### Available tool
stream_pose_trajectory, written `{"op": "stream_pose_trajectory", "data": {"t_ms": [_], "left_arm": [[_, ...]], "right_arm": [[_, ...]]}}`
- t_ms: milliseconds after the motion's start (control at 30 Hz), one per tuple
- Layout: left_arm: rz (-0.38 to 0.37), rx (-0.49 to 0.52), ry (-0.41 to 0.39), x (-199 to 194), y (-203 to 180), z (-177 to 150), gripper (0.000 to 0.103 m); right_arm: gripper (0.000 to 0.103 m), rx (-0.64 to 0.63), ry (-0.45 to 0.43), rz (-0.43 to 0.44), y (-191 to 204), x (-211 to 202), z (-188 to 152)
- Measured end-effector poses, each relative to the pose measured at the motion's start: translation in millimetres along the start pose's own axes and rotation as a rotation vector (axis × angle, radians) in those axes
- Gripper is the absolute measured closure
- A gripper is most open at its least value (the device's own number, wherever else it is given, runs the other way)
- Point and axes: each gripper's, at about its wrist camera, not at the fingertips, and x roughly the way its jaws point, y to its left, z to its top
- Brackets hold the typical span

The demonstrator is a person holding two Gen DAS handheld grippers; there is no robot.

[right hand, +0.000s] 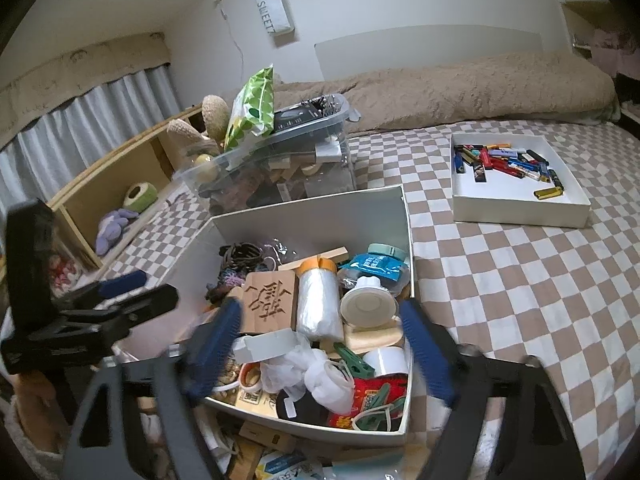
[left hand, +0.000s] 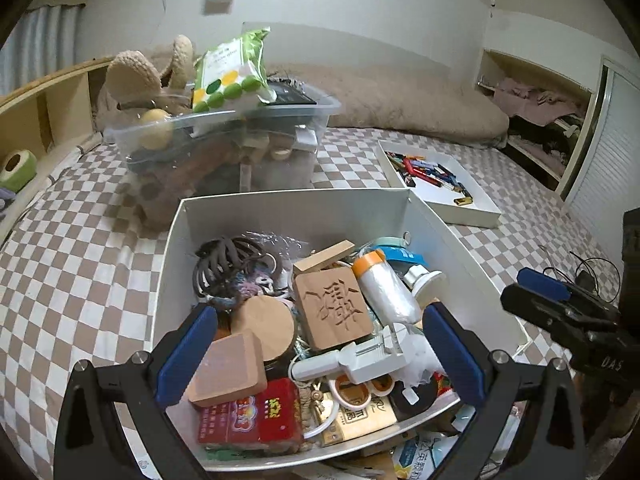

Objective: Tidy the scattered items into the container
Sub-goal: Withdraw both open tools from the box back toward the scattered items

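The left tool point(left hand: 320, 356) hangs wide open and empty over the full white box point(left hand: 280, 208) on the bed point(left hand: 80, 280). The right tool point(right hand: 320, 356) is open and empty too. Wooden blocks point(left hand: 334, 308), a roll point(left hand: 386, 288) and red packs point(left hand: 248, 420) fill the box. A tray point(right hand: 520, 210) of lighters point(right hand: 504, 162) sits apart, with bare bed around it.

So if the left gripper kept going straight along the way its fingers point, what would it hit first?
Probably the square wooden block with a carved character, lying on the clutter in the white cardboard box. The left gripper is open and empty; depth is unclear, so the white plastic tool below might come first.
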Motion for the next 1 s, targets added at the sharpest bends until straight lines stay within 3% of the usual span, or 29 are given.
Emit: {"op": "stream_pose_trajectory", "data": {"t_ms": [133,233,533,1000], "left_arm": [[0.005,-0.015,-0.014,-6.5,6.1,-2.3,0.0],[0.008,-0.021,-0.027,-11.6,10.0,-5.4,0.0],[0.036,-0.025,-0.058,-18.8,19.7,-11.4,0.0],[0.02,-0.024,-0.071,-28.0,21.1,-15.4,0.0]], "right_arm": [[0.01,-0.022,-0.002,-0.02,4.1,1.0,-1.8],[0.0,-0.035,-0.017,-0.046,6.4,-0.1,-2.5],[0.0,-0.066,-0.032,-0.082,11.3,-2.1,-2.7],[0.0,-0.088,-0.032,-0.1,17.7,-7.4,-6.6]]}}
